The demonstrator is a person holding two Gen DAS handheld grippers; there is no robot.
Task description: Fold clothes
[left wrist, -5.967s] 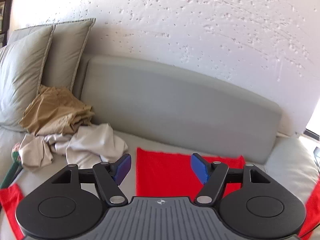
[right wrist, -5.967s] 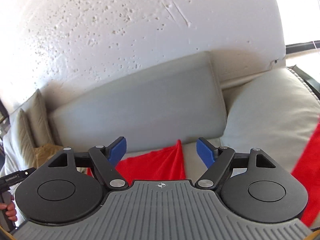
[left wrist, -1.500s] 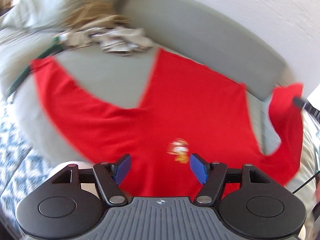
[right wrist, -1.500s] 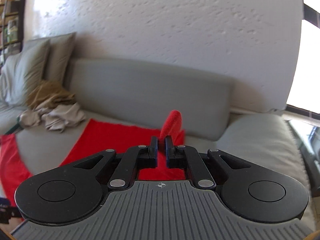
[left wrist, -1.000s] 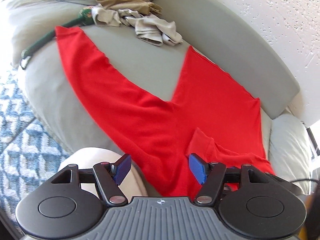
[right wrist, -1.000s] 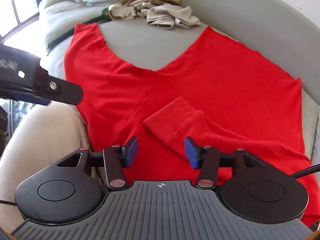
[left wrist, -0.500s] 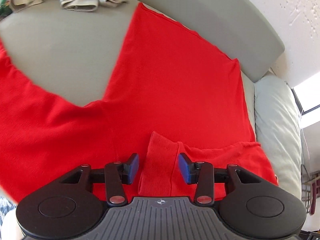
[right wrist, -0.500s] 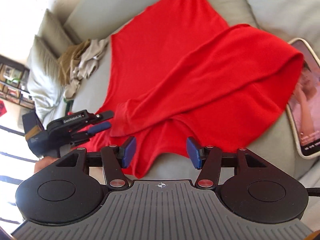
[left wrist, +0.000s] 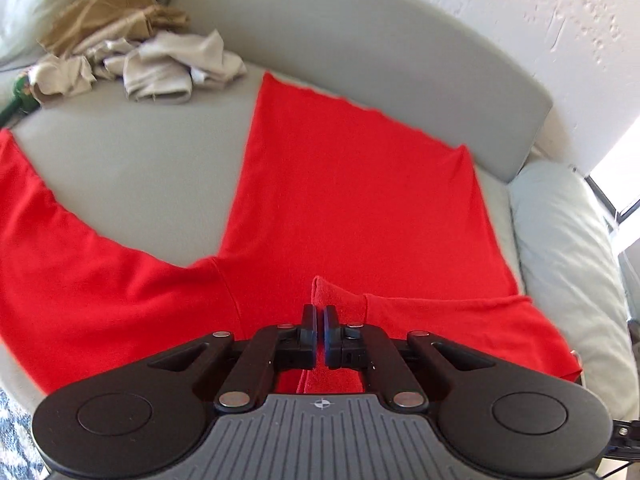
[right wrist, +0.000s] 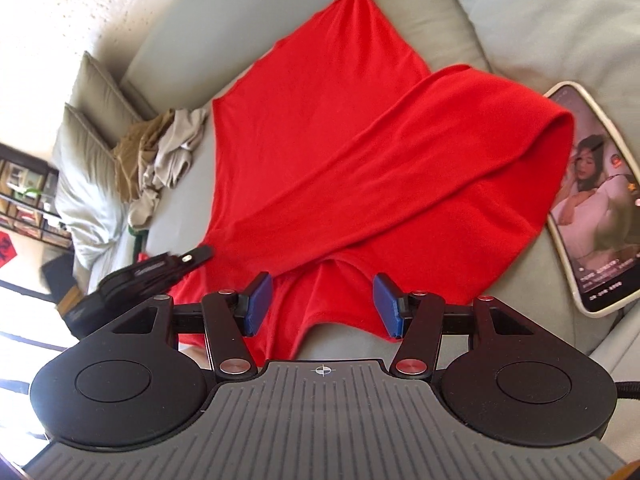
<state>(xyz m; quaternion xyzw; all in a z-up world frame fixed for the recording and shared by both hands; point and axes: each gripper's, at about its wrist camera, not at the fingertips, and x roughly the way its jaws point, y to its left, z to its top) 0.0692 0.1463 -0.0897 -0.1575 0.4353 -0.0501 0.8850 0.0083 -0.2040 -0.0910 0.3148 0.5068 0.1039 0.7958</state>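
A: Any writing to read?

B: Little. The smartphone in a pale case (right wrist: 592, 204), lying right of the right hand-held gripper (right wrist: 323, 304) on the seat, shows a video with small captions too fine to read. Far left in that view hangs a red paper with a dark character, blurred. A white label on the left hand-held gripper (right wrist: 148, 276) is also illegible.

A: Where is the garment?

B: The red long-sleeved shirt (left wrist: 352, 200) lies spread on the grey sofa (left wrist: 120, 184), ahead of both grippers. Its right sleeve is folded across the body.

A: And the grippers?

B: The left hand-held gripper (left wrist: 320, 330) has its fingers pressed together on the cuff of that folded sleeve (left wrist: 336, 296). The right one stands wide open, blue pads (right wrist: 258, 306) apart, holding nothing, above the shirt's near edge.

A: What does one view add?

B: Only the right view shows the phone, and shelves at the far left. The left view shows the other sleeve (left wrist: 80, 264) stretched out to the left.

A: Anything else around?

B: A crumpled heap of tan and beige clothes (left wrist: 132, 56) sits far ahead to the left, against grey cushions (right wrist: 88, 152).
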